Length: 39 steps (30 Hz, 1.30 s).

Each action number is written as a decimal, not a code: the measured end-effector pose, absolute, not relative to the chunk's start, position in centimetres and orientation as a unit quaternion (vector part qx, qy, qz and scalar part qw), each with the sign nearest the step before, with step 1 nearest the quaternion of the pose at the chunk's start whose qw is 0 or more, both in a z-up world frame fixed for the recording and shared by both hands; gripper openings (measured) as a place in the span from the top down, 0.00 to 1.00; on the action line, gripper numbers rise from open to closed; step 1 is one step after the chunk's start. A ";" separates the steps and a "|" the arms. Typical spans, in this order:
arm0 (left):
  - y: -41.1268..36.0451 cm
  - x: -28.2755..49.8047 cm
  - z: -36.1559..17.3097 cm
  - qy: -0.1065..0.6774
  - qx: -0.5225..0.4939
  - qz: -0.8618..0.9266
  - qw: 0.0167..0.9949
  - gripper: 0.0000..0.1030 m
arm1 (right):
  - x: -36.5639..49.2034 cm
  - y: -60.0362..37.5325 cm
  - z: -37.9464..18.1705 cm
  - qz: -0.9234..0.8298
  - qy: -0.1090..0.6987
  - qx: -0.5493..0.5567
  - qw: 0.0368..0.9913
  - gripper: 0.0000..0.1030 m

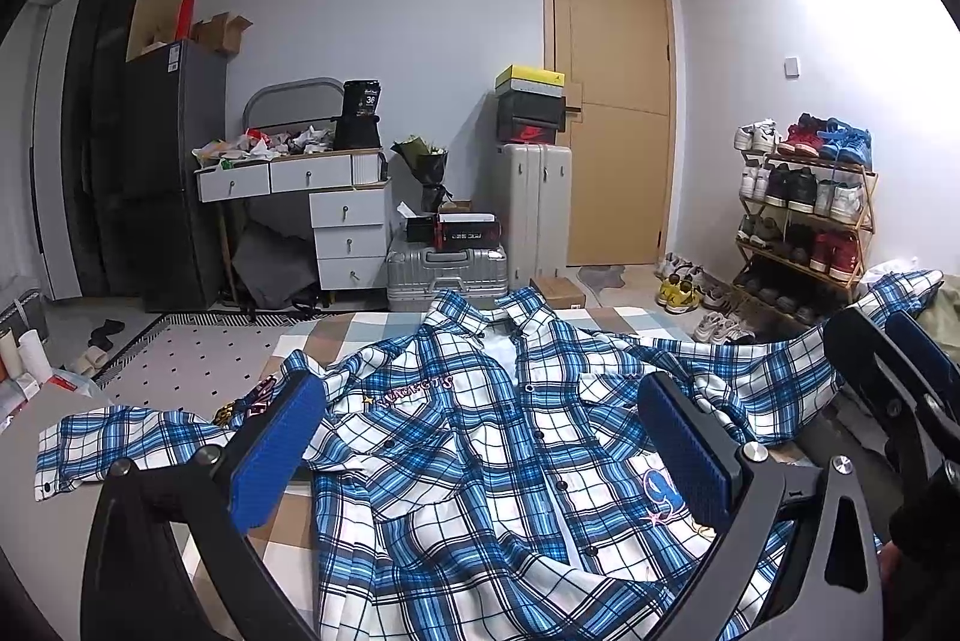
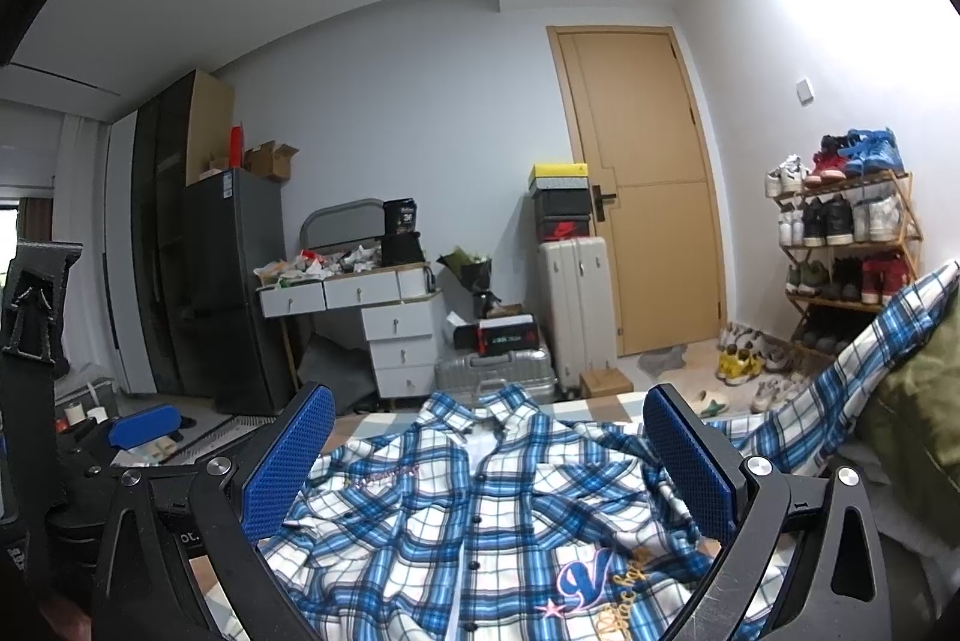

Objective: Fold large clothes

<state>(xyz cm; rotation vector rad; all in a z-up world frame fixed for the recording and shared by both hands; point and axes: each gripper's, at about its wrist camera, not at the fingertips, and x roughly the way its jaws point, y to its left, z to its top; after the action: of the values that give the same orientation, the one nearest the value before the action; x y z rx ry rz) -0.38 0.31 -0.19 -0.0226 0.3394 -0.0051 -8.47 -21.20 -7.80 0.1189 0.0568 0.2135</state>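
1. Shirt (image 1: 480, 461): blue-white plaid, buttoned, rumpled, spread front-up on the checked bed before you.
2. Your left gripper (image 1: 480, 437): ribbed blue pads wide apart, empty.
3. Your right gripper (image 2: 489, 461): likewise, seemingly above cloth.

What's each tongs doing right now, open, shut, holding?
Left tongs: open, over the shirt, holding nothing.
Right tongs: open, over the shirt, holding nothing.

Both hand-held grippers held open.
The left hand-held gripper (image 1: 480, 446) and right hand-held gripper (image 2: 489, 452) are held side by side, blue pads (image 1: 273, 452) spread wide, nothing clamped.
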 end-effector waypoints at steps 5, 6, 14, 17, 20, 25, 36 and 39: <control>0.3 -0.4 -0.2 0.169 -0.010 -0.003 0.986 0.01 | -8.5 -21.2 -7.8 0.107 0.028 0.059 0.992 0.00; 0.3 -0.4 -0.2 0.169 -0.010 -0.002 0.986 0.01 | -8.5 -21.2 -7.8 0.107 0.028 0.059 0.992 0.00; 0.3 -0.4 -0.2 0.168 -0.009 -0.001 0.986 0.01 | -8.4 -21.1 -7.9 0.106 0.028 0.058 0.992 0.00; 0.2 -0.4 -0.2 0.168 -0.009 -0.001 0.986 0.01 | -8.4 -21.1 -7.9 0.107 0.031 0.059 0.992 0.00; 0.3 -0.4 -0.2 0.168 -0.008 0.000 0.986 0.01 | -8.4 -21.2 -7.8 0.107 0.031 0.060 0.992 0.00; 0.3 -0.5 -0.1 0.169 -0.008 -0.001 0.986 0.01 | -8.5 -21.2 -7.9 0.107 0.030 0.059 0.992 0.00; 0.4 -0.4 0.0 0.165 -0.008 0.002 0.986 0.01 | -8.4 -21.1 -7.9 0.107 0.030 0.058 0.992 0.00; 0.4 -0.4 0.0 0.165 -0.009 0.001 0.986 0.01 | -8.4 -21.2 -7.9 0.108 0.032 0.058 0.992 0.00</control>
<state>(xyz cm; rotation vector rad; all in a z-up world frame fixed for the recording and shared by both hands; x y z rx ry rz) -0.42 0.44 0.01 -0.0171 0.3318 0.0021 -8.38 -21.16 -7.89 0.1168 0.0639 0.2167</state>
